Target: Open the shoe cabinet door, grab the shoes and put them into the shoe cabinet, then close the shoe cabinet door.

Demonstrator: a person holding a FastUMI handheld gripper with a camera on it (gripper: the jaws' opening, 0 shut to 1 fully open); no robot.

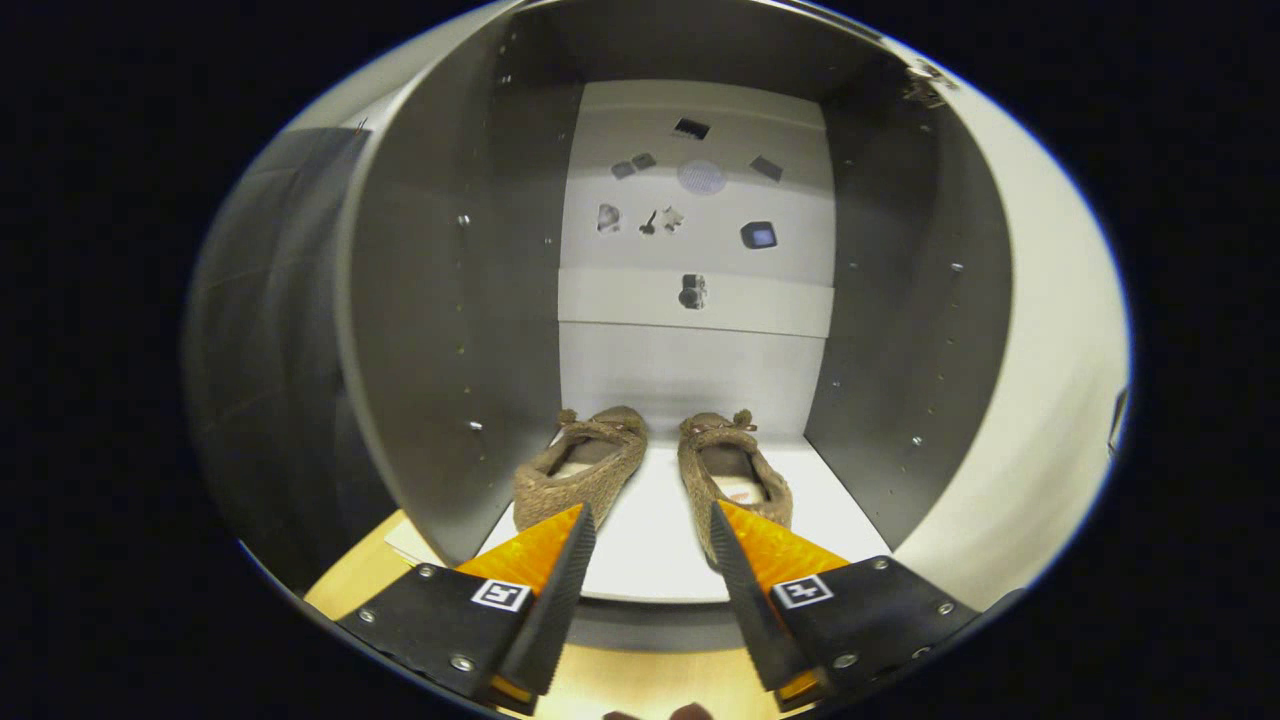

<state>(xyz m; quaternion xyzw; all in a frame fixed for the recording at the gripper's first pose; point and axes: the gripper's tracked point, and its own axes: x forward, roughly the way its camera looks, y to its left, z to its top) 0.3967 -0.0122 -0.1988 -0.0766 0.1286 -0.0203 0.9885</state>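
Two brown woven shoes stand side by side on the white floor of the open shoe cabinet (650,560), toes toward the back wall. The left shoe (580,465) lies just beyond my left finger, the right shoe (730,470) just beyond my right finger. My gripper (650,530) is open at the cabinet's front edge, with only bare cabinet floor between its fingers. The cabinet door (1040,370) stands swung open on the right.
Grey side walls (450,330) close in left and right of the shoes. The white back panel (695,220) carries several small dark marks. A wooden floor (360,580) runs under the cabinet front. A dark surface lies to the left.
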